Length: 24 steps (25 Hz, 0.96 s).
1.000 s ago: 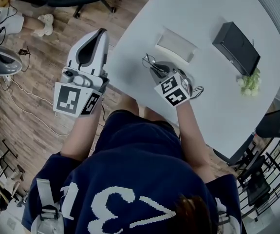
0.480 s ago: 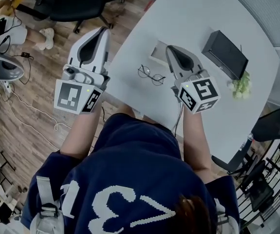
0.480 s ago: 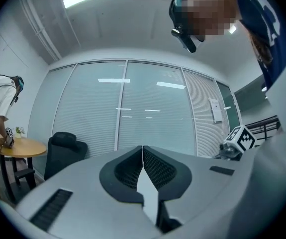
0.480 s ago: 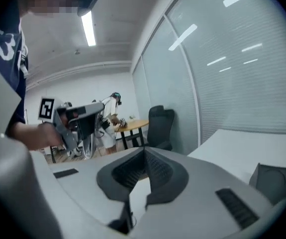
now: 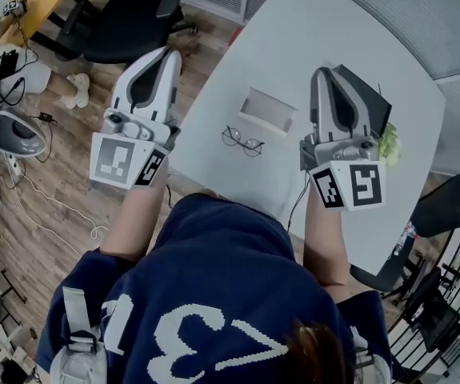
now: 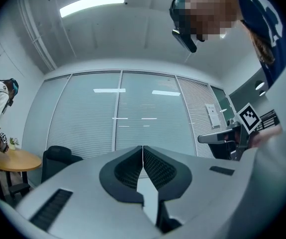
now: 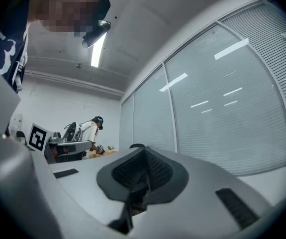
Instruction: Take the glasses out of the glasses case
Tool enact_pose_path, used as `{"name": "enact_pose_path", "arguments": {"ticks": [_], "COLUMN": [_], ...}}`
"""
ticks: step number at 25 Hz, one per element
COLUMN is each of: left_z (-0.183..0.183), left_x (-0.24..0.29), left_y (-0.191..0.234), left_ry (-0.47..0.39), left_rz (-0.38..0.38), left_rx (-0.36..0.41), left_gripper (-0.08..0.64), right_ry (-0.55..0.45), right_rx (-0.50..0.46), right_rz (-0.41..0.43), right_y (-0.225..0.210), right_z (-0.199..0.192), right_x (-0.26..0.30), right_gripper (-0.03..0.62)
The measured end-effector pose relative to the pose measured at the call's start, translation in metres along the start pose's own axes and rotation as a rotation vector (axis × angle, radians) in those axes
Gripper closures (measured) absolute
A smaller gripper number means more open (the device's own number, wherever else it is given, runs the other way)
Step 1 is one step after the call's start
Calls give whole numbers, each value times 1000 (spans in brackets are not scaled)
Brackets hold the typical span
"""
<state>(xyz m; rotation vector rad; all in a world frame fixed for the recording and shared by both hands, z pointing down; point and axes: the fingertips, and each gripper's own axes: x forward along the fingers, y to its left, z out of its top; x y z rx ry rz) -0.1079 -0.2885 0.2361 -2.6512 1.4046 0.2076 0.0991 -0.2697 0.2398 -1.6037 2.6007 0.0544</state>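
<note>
The thin-rimmed glasses (image 5: 242, 142) lie open on the white table (image 5: 350, 22), with nothing holding them. Just beyond them sits a pale flat rectangular case (image 5: 267, 109). My right gripper (image 5: 323, 72) is raised to the right of the glasses, shut and empty. It covers part of a black box (image 5: 370, 96). Over the floor beyond the table's left edge, my left gripper (image 5: 170, 52) is held shut and empty. Both gripper views point up at a glass wall. In them the left gripper (image 6: 143, 148) and right gripper (image 7: 143, 151) have jaws closed with nothing between.
A small green plant (image 5: 388, 144) stands by the black box. Office chairs (image 5: 130, 10) and cables (image 5: 22, 158) are on the wooden floor to the left. Another person (image 7: 90, 131) stands at a far desk in the right gripper view.
My right gripper left the glasses on the table, then rose and moved right, away from them. The left gripper stayed put.
</note>
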Motion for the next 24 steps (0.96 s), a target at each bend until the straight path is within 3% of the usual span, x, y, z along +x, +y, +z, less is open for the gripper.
{"name": "enact_pose_path", "arguments": {"ticks": [12,24], "left_z": [9,12], "left_x": [4,4], "left_y": [-5,-7], "left_ry": [-21,-43], "left_rz": [-19,-10], "left_rx": [-3,-9], "left_gripper": [541,541], "right_ry": [-64,-80], "right_rx": [-3,-16], "right_rz": [-69,-80], "right_y": [-11,-12], "right_z": [25,30], "right_x": [-14,-19], "right_gripper": [568,568]}}
